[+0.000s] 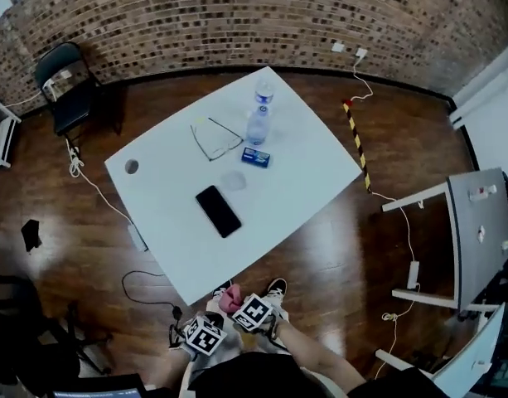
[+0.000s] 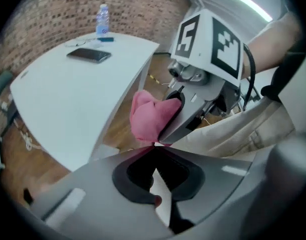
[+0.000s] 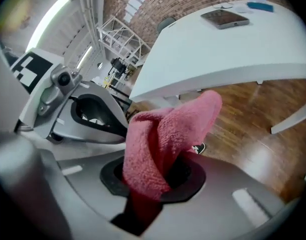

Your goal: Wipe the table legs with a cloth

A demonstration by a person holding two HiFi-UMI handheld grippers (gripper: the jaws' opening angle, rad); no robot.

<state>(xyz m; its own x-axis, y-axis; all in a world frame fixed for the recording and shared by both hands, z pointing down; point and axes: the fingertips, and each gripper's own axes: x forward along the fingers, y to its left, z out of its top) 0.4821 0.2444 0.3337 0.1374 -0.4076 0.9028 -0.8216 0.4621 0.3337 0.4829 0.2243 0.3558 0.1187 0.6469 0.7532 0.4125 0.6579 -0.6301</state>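
Observation:
The white table [image 1: 295, 185] stands on a wood floor, its near corner just ahead of me. My right gripper [image 1: 237, 303] is shut on a bunched pink cloth [image 3: 165, 139], which sticks up out of its jaws below the table's edge. In the left gripper view the cloth [image 2: 149, 115] hangs from the right gripper [image 2: 165, 131], right in front of the left one. My left gripper [image 2: 153, 146] sits beside it, jaws together and holding nothing. White table legs show under the tabletop, one [image 3: 291, 121] in the right gripper view and another [image 2: 144, 78] in the left.
On the table lie a black phone [image 1: 218, 211], glasses [image 1: 215, 138], a water bottle [image 1: 258, 116] and a small blue pack [image 1: 255, 157]. A black chair [image 1: 65, 85], floor cables [image 1: 146, 288], striped tape [image 1: 356, 143] and a grey table [image 1: 477, 230] surround it. My shoes [image 1: 275, 288] stand at the near corner.

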